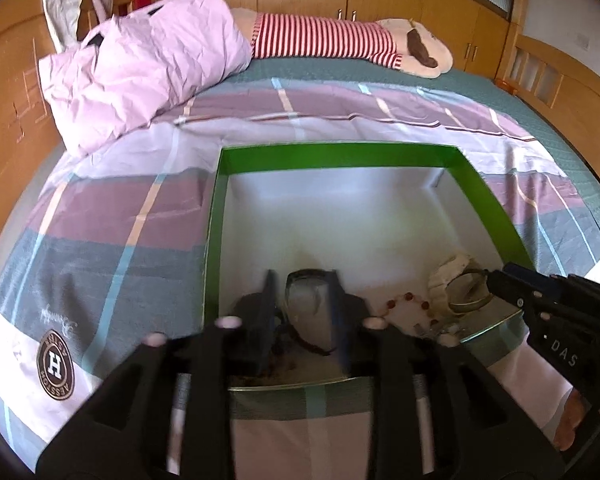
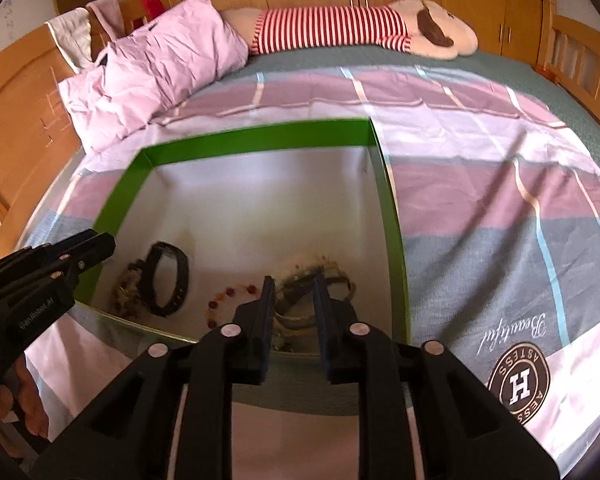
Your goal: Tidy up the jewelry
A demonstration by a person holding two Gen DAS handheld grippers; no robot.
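Fingers of both grippers parted over green-rimmed box (image 1: pixel 216 216), jewelry along near edge.

A box (image 2: pixel 396 240) is sitting on the bedspread (image 2: pixel 500 200), filling the centre of both views. Inside it, along the lower edge of the right wrist frame, a wristband (image 2: pixel 168 280) is lying at lower left with a beaded bracelet (image 2: pixel 126 292) touching its left side, a ring of beads (image 2: pixel 228 300) is lying just right of them, and a pile of bangles (image 2: pixel 320 276) is lying further right. A pillow (image 2: pixel 152 68) is resting at upper left, and a plush toy (image 2: pixel 360 28) is lying behind it along the top.
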